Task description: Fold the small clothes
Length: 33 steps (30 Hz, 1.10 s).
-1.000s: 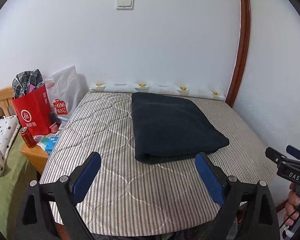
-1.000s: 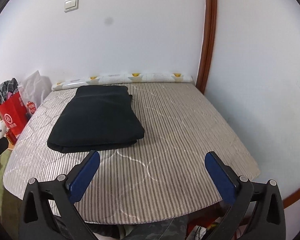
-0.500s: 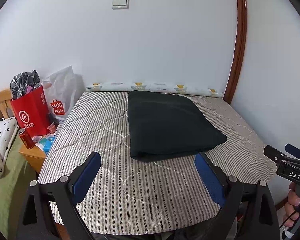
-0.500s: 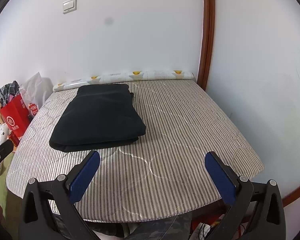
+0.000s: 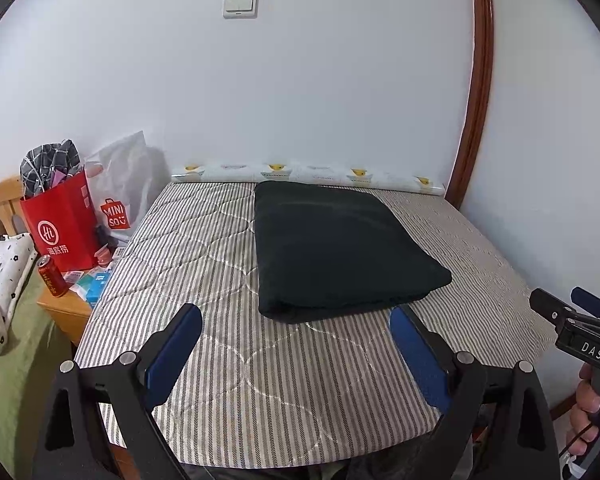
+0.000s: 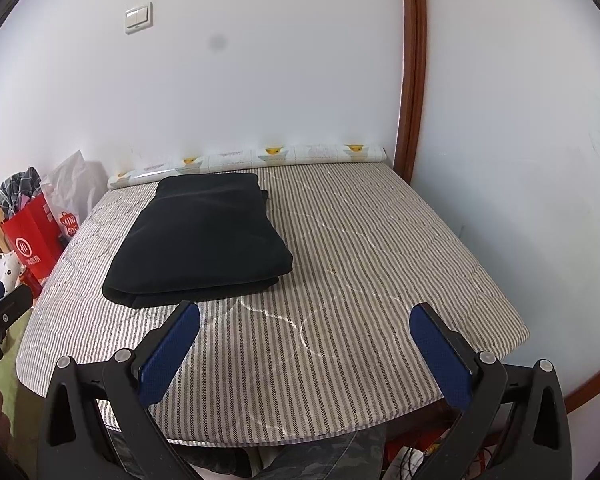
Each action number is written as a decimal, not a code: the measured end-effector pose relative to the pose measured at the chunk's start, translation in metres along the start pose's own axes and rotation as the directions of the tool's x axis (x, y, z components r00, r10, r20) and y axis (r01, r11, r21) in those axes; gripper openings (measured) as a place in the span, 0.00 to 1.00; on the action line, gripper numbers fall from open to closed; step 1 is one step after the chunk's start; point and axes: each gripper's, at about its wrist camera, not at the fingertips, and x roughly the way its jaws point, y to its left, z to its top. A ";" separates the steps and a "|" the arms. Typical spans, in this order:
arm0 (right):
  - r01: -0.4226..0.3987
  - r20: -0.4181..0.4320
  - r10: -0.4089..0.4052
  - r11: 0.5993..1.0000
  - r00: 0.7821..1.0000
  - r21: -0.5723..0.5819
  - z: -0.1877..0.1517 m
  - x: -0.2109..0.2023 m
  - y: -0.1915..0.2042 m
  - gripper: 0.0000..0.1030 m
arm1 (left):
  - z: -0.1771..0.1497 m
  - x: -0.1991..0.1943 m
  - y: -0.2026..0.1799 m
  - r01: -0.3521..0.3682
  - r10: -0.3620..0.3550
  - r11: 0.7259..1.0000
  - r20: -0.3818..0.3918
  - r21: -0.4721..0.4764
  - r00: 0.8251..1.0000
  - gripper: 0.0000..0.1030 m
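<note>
While nothing sits between either pair of fingers, the striped quilted mattress pad [image 5: 204, 264] fills most of both views, spread over a table set into a corner of white walls [image 5: 300, 92]. On its far half, toward the left side, lies the folded dark garment [image 5: 340, 248], a thick flat rectangle with its layered folded edge facing the cameras; in the right wrist view it sits left of centre [image 6: 200, 240], well apart from both tools. Along the wall behind it runs a printed roll [image 5: 308, 172]. Left of the table stand a red paper bag [image 5: 60, 232] with plaid cloth poking out, a white Miniso bag [image 5: 120, 188], and a red drink can [image 5: 52, 276] on a wooden stand. Nearest the cameras, the left gripper [image 5: 296, 344] hovers over the pad's near edge with blue-padded fingers spread wide, and the right gripper [image 6: 304, 348] is likewise spread wide and empty.
</note>
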 end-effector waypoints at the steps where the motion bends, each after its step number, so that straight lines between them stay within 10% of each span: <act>1: 0.000 0.000 0.000 1.000 1.000 0.000 0.000 0.000 0.000 1.00 | 0.000 0.000 0.000 0.000 0.000 1.000 -0.001 0.000 1.000 0.93; 33: 0.004 0.030 -0.003 0.999 1.000 -0.040 0.011 -0.003 0.012 1.00 | 0.001 -0.002 0.022 0.010 -0.010 0.999 0.009 -0.040 1.000 0.93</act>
